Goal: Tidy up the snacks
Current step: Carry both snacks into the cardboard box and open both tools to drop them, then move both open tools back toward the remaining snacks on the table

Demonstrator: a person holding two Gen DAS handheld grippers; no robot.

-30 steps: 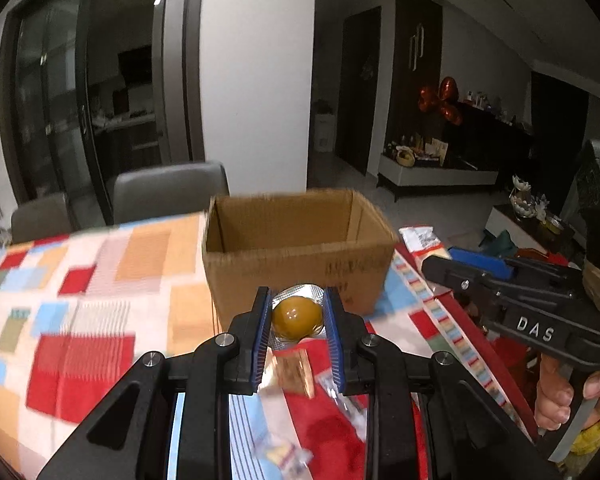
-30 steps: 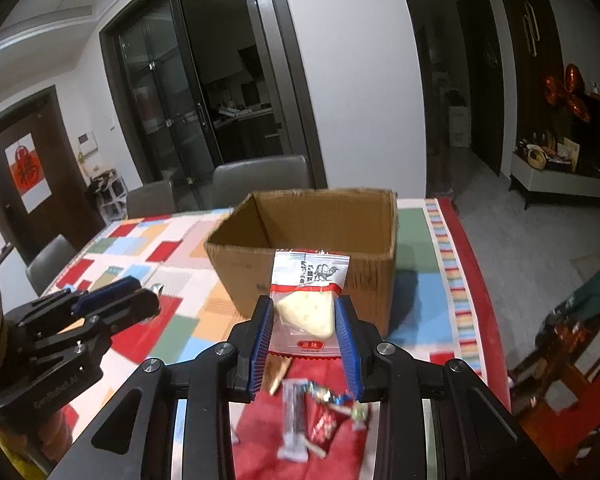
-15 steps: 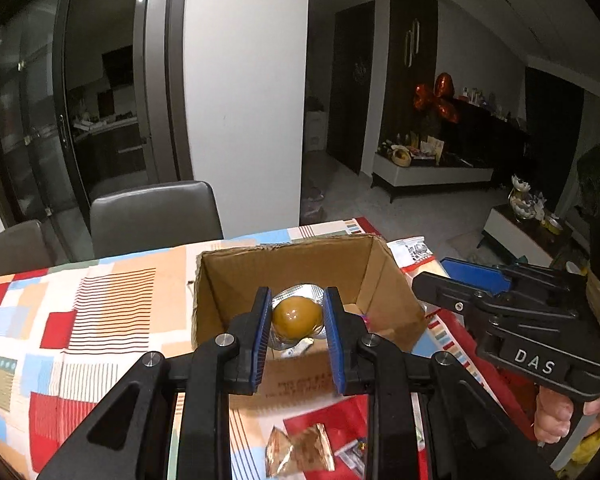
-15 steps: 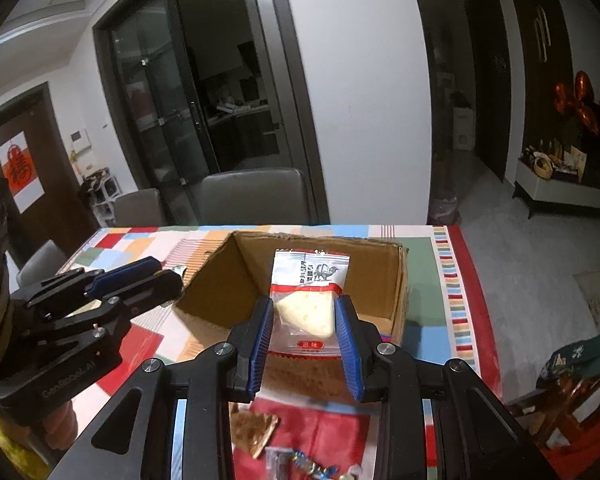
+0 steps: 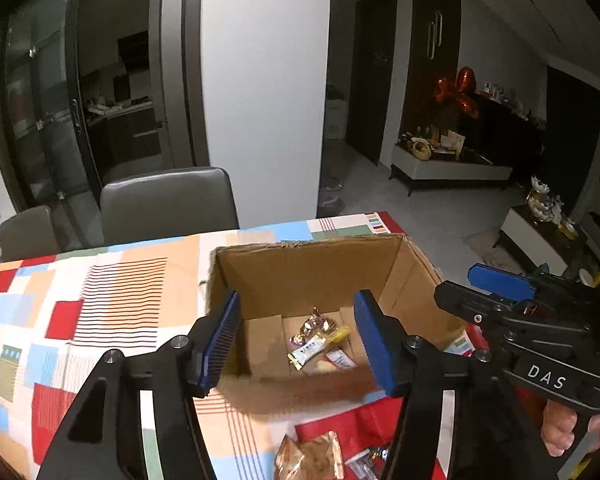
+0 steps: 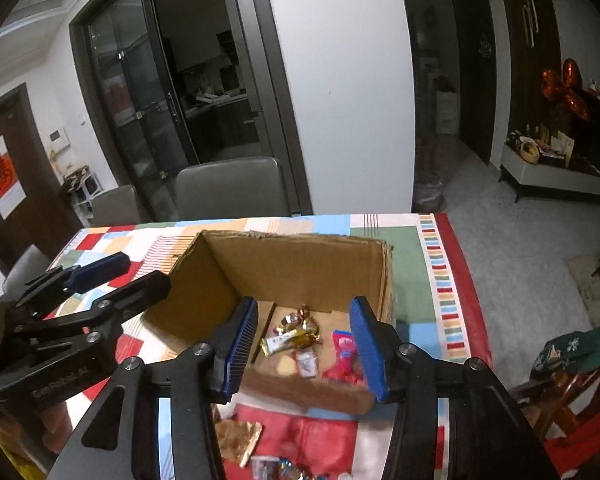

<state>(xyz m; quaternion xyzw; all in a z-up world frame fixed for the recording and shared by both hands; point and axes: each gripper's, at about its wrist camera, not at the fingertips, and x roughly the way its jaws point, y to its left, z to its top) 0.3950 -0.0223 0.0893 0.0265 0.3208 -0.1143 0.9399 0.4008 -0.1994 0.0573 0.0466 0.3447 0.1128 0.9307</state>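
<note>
left claw [image 5: 296, 336] – jaws opening, nothing between | right claw [image 6: 304, 342] – jaws opening, nothing between | snacks [image 5: 320, 340] lie in cardboard box [image 5: 300, 268] just below both claws | surface [image 5: 100, 300]: patchwork cloth

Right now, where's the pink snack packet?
The pink snack packet lies on the floor of the cardboard box, at its right side in the right wrist view, beside the white packet and just inside the right gripper's right finger.
</note>
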